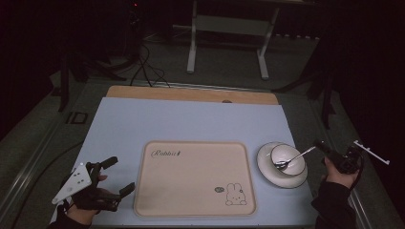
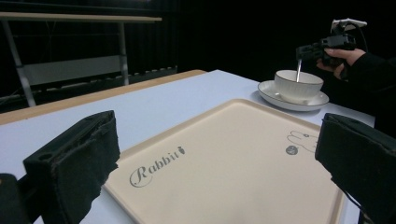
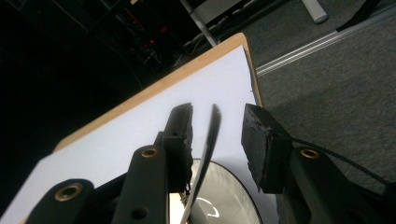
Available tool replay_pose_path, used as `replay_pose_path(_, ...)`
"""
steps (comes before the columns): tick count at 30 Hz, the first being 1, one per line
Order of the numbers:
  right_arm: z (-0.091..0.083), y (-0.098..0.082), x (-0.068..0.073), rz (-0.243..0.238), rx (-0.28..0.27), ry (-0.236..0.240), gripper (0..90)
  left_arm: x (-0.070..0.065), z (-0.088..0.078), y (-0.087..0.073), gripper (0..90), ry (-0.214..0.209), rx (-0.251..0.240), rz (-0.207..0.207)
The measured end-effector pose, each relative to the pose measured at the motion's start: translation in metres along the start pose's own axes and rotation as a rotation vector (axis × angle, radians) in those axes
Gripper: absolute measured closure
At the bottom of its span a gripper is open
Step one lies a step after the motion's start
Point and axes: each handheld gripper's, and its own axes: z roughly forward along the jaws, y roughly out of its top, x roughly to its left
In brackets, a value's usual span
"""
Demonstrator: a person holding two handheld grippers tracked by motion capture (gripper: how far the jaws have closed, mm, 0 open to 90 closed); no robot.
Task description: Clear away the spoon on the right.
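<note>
Right gripper view, right claw (image 3: pixel 215 140) open around slim metal spoon handle (image 3: pixel 208 140), left claw (image 1: pixel 118 176) open.

The spoon (image 1: pixel 295 157) at the right of the high view is gleaming like polished metal. The bowl (image 1: pixel 288 159) and saucer (image 1: pixel 267 167) under it are shining like glazed ceramic. The cream tray (image 1: pixel 191 210) in the middle is looking like smooth, matt plastic. The pale blue mat (image 1: pixel 191 121) is lying flat and dull, with a wooden table edge (image 1: pixel 191 94) showing above it.
</note>
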Motion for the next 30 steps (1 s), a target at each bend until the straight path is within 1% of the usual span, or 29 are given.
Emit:
replay_pose_path(1,0.000,0.000,-0.002,0.006,0.005,0.011,67.9,0.000,0.000,0.000,0.0,-0.002,0.000,-0.001)
replay_pose_path(3,0.001,0.000,-0.003,0.016,0.006,0.023,70.8,0.000,0.000,0.000,0.0,-0.002,0.000,-0.001)
replay_pose_path(4,0.001,0.000,-0.005,0.027,0.005,0.043,72.7,0.000,0.000,0.000,0.0,0.000,0.000,-0.002)
replay_pose_path(5,0.001,0.000,-0.005,0.034,0.002,0.044,74.9,0.000,0.000,0.000,0.0,0.005,-0.003,-0.003)
replay_pose_path(6,0.001,0.001,-0.006,0.039,0.003,0.058,77.2,0.000,0.000,0.000,0.0,0.006,-0.006,-0.006)
replay_pose_path(9,0.000,0.002,-0.005,0.038,0.002,0.074,85.3,0.001,-0.001,0.000,0.0,0.009,-0.007,-0.009)
replay_pose_path(10,0.000,0.002,-0.005,0.038,0.002,0.074,85.3,0.001,-0.001,0.000,0.0,0.009,-0.007,-0.009)
replay_pose_path(11,0.000,0.002,-0.004,0.030,-0.001,0.073,85.3,0.001,-0.001,0.000,0.0,0.009,-0.007,-0.009)
replay_pose_path(12,-0.002,0.004,-0.001,0.016,0.003,0.088,88.9,0.001,0.000,0.000,0.0,0.004,-0.006,-0.006)
replay_pose_path(14,-0.003,0.006,0.003,-0.002,0.007,0.104,89.4,0.000,0.000,0.000,0.0,0.005,-0.006,-0.006)
replay_pose_path(15,-0.003,0.007,0.005,-0.018,0.007,0.103,89.5,0.001,0.000,0.000,0.0,0.008,-0.007,-0.008)
replay_pose_path(16,-0.003,0.008,0.007,-0.018,0.011,0.111,89.5,0.001,-0.001,0.000,0.0,0.009,-0.007,-0.009)
replay_pose_path(20,-0.003,0.011,0.016,-0.046,0.026,0.139,89.8,0.001,0.000,0.000,0.0,0.007,-0.007,-0.010)
replay_pose_path(22,-0.003,0.013,0.021,-0.069,0.031,0.136,89.9,0.001,0.000,0.000,0.0,0.005,-0.007,-0.009)
replay_pose_path(23,-0.003,0.015,0.023,-0.070,0.038,0.143,89.9,0.001,0.000,0.000,0.0,0.004,-0.007,-0.009)
replay_pose_path(25,-0.004,0.018,0.028,-0.094,0.036,0.128,90.0,0.001,0.000,0.000,0.0,0.004,-0.008,-0.009)
replay_pose_path(29,-0.006,0.025,0.037,-0.135,0.041,0.135,90.0,0.000,0.000,0.000,0.0,0.000,-0.009,-0.009)
replay_pose_path(30,-0.008,0.027,0.040,-0.139,0.046,0.132,90.0,0.000,0.000,0.000,0.0,-0.001,-0.008,-0.009)
